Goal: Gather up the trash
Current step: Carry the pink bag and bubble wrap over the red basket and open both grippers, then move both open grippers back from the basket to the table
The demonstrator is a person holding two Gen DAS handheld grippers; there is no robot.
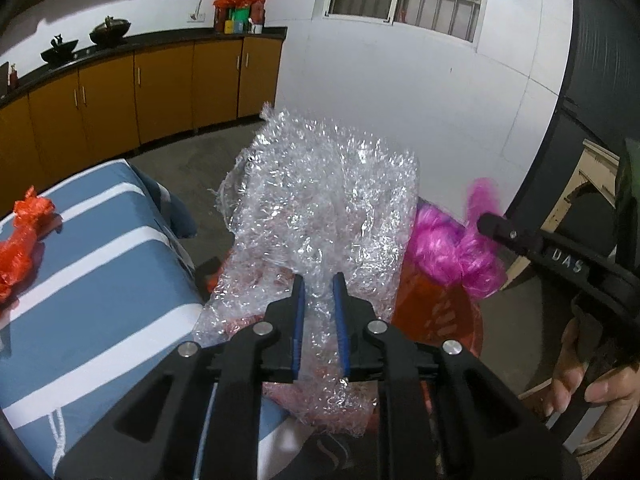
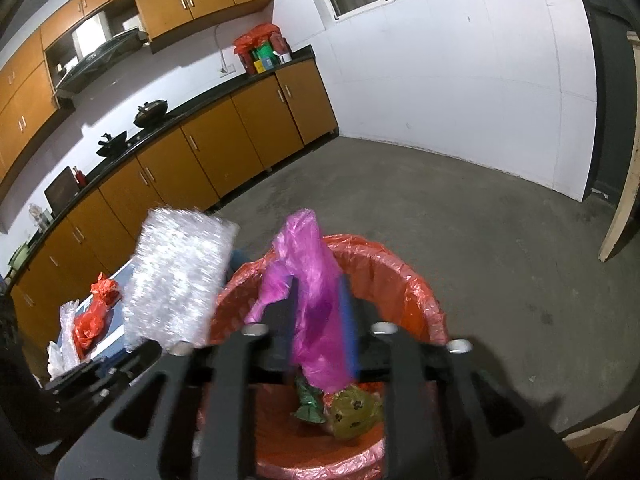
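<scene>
My left gripper is shut on a crumpled sheet of clear bubble wrap, which stands up in front of it over the near rim of a bin with a red liner. In the right wrist view the same bubble wrap hangs left of the bin. My right gripper is over the bin, jaws apart, with a pink plastic bag loose between the fingers. A green wrapper and an olive wrapper lie inside the bin.
A table with a blue and white striped cloth stands left of the bin, with a crumpled red bag on it. A hand holds the right gripper. Orange cabinets line the far wall beyond bare concrete floor.
</scene>
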